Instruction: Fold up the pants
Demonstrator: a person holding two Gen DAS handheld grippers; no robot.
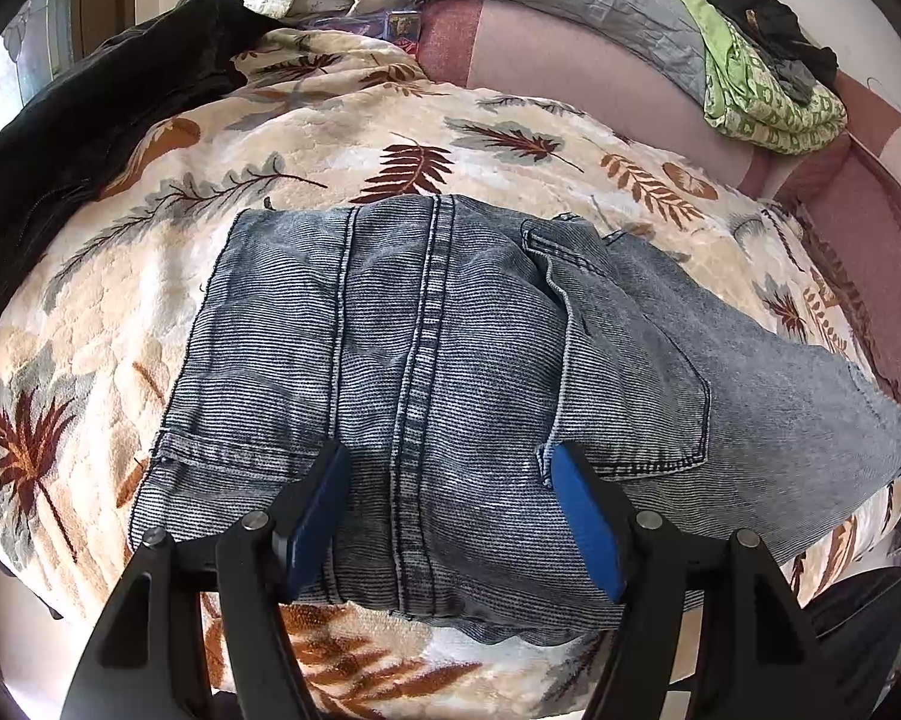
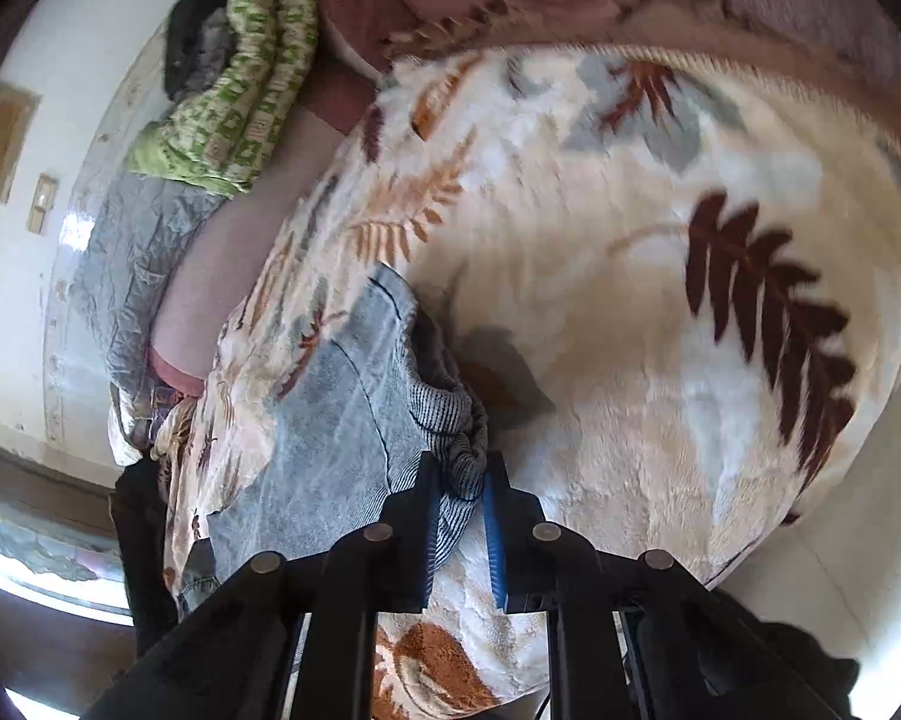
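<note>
Leaf-print blanket (image 1: 390, 138), pink bed (image 1: 570, 66), white wall (image 2: 90, 48)

text: none legible | labels: none | brands: none | numbers: none | signs: none

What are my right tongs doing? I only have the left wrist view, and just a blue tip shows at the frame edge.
Observer: The right tongs are nearly shut, pinching a bunched edge of the jeans.
Operator: Are they carrying it over the folded part?
Observer: Can't tell; the right view is motion-blurred. It shows bare leaf-print blanket ahead of the fingers.
Operator: Anything in the way on that side?
Observer: The green patterned cloth lies well off, beyond the blanket's edge, with a grey quilted pillow beside it.
</note>
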